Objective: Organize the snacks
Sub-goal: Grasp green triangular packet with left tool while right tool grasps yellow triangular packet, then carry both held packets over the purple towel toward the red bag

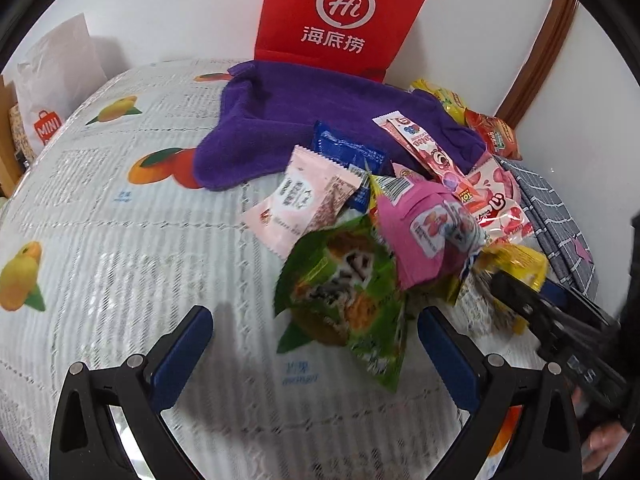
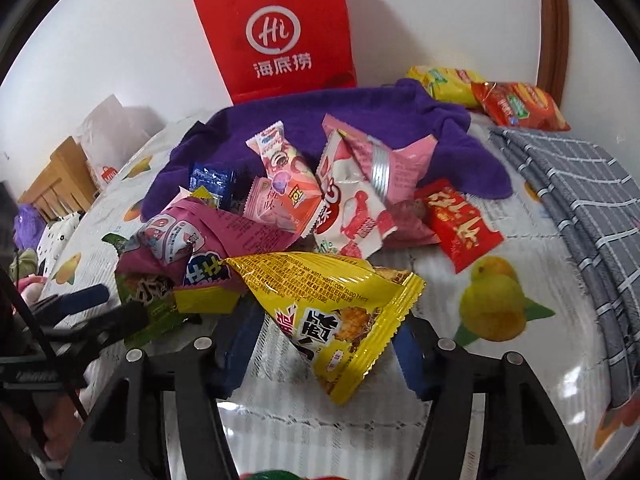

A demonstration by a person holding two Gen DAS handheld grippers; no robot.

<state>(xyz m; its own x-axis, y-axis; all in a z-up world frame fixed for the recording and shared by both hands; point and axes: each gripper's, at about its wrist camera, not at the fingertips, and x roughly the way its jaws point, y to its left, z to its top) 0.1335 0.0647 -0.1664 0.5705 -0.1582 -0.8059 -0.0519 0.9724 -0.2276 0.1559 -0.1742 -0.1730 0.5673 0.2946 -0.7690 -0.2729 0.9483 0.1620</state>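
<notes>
Two grippers are working the pile, and honestly almost nothing is sorted yet. Starting in the right wrist view: the right gripper (image 2: 320,348) is sitting low centre of the frame with the yellow snack bag (image 2: 340,312) between its blue fingers (image 2: 236,348). They look like they're closing in on the bag's lower end, but the bag is covering both pads, so I can't tell whether they're really pinching it. In the left wrist view, the left gripper (image 1: 316,344) is hanging at the bottom of the frame with its fingers spread wide and nothing clamped. The green snack bag (image 1: 344,284) is lying just ahead of it, between the tips and a bit toward the right one.

Moving outward, the rest of the snacks are still heaping up mid-frame: a pink packet (image 2: 192,228), a pale pink wafer pack (image 1: 304,200), a small blue packet (image 1: 348,152), a red packet (image 2: 460,220). Some are spilling onto the purple towel (image 1: 288,120). The red paper bag (image 2: 280,40) is standing against the wall at the top. I'm guessing that's where things go, but I can't see inside it.

The green bag is blurring, packets are overlapping, and the table (image 1: 120,260) edge is getting cut off by the fisheye rim.
</notes>
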